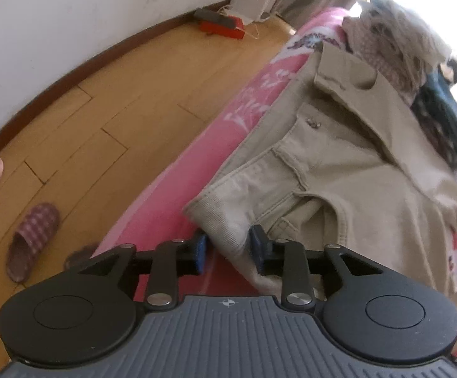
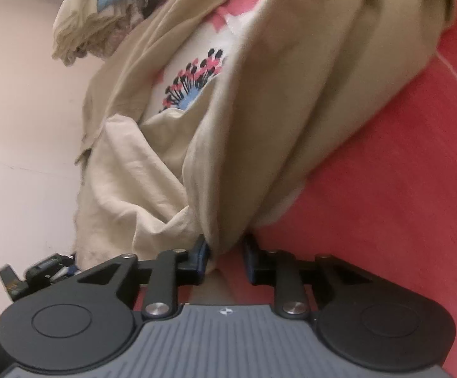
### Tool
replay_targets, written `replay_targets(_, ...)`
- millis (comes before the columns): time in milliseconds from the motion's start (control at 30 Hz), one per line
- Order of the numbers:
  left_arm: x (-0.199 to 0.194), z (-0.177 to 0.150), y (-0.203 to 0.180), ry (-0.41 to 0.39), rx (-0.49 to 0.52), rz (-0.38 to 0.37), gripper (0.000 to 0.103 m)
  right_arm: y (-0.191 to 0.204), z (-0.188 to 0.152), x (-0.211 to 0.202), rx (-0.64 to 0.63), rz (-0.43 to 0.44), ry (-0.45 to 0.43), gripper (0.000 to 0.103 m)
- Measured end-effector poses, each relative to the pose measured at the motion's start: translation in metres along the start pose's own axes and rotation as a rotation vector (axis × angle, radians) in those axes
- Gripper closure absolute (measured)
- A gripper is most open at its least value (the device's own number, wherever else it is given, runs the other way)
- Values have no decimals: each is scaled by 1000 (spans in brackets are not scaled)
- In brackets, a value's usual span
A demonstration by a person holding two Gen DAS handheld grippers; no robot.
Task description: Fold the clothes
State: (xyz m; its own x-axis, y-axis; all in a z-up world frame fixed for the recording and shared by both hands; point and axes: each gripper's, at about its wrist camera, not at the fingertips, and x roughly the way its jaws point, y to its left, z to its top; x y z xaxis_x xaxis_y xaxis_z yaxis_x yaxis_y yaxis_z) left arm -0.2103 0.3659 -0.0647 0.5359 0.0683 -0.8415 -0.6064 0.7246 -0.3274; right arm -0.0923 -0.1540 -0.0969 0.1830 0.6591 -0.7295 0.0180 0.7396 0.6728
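Both grippers angled down, left gripper (image 1: 228, 249), right gripper (image 2: 227, 258), straddling khaki trousers (image 1: 338, 170)

Left claw (image 1: 228, 249) points steeply down, jaws part open, pads clear of the trousers (image 1: 307, 170) hem between them. Right claw (image 2: 223, 258) likewise angled down, jaws part open around a fold.
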Motion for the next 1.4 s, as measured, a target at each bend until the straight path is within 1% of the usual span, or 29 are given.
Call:
replay_targets(33, -5, 1, 0, -8, 1, 4, 62, 0, -1, -6, -6, -7, -10, 66)
replay_targets(100, -14, 3, -2, -17, 20, 8, 59, -1, -2, -17, -17, -22, -29, 57)
replay_targets(133, -19, 5, -3, -20, 35, 15, 57, -3, -5, -23, -32, -28, -32, 55)
replay_targets(167, -24, 7, -5, -31, 48, 28, 57, -5, -7, -29, -45, -35, -36, 53)
replay_targets(200, -30, 10, -6, -56, 61, 48, 57, -8, -7, -33, -51, -44, -39, 52)
replay_targets(267, -43, 14, -5, -114, 67, 65, 55, -9, -6, -40, -61, -56, -45, 51)
replay_targets(300, -49, 15, -3, -144, 46, 69, 55, -13, -5, -47, -56, -66, -54, 51)
replay_targets(333, -53, 17, -3, -167, 32, 65, 55, -18, -4, -55, -52, -76, -62, 51)
replay_targets(400, -51, 25, -9, -194, 36, 47, 55, -19, -2, -67, -47, -90, -85, 51)
replay_targets(433, -45, 32, -18, -198, 55, 33, 55, -18, -1, -71, -48, -95, -101, 51)
replay_targets(500, -27, 51, -45, -207, 107, -20, 55, -16, -3, -85, -65, -107, -147, 51)
replay_targets(567, -7, 70, -79, -229, 175, -77, 55, -14, -2, -95, -99, -114, -198, 53)
replay_targets(633, 18, 86, -115, -239, 244, -110, 55, -13, -5, -102, -129, -129, -243, 53)
replay_targets(667, 32, 92, -131, -230, 270, -99, 55, -12, -7, -105, -135, -144, -266, 54)
replay_targets(733, 56, 92, -162, -231, 332, -47, 55, -12, -10, -113, -149, -186, -312, 57)
replay_targets(767, 64, 90, -176, -223, 359, -44, 55, -11, -11, -118, -156, -212, -336, 57)
replay_targets(800, 68, 87, -189, -210, 378, -67, 55, -10, -12, -122, -164, -239, -361, 57)
replay_targets(833, 69, 81, -201, -192, 398, -106, 55, -8, -10, -126, -184, -282, -394, 57)
replay_targets(933, 61, 54, -246, -131, 503, -254, 53, -2, 11, -142, -294, -422, -502, 56)
replay_targets(1000, 57, 26, -276, -63, 590, -356, 52, 5, 36, -145, -337, -469, -564, 55)
replay_targets(1033, 55, 10, -290, -29, 639, -404, 51, 8, 49, -144, -354, -465, -583, 55)
replay_targets(1100, 52, -21, -315, 36, 728, -486, 50, 14, 77, -134, -407, -465, -584, 51)
replay_targets(1167, 52, -51, -335, 100, 791, -554, 50, 26, 100, -109, -508, -505, -566, 50)
replay_targets(1233, 54, -78, -349, 158, 844, -610, 50, 30, 118, -80, -602, -576, -528, 51)
replay_targets(1267, 55, -91, -352, 184, 868, -630, 50, 32, 126, -65, -647, -613, -508, 54)
replay_targets(1300, 55, -101, -354, 206, 887, -640, 50, 28, 134, -51, -674, -660, -483, 68)
replay_targets(1333, 57, -108, -356, 225, 903, -644, 50, 20, 140, -44, -685, -689, -464, 78)
replay_targets(1367, 58, -114, -357, 239, 914, -649, 50, 13, 145, -38, -692, -715, -449, 98)
replay_targets(1400, 58, -118, -357, 249, 921, -655, 50, 7, 146, -45, -671, -706, -466, 98)
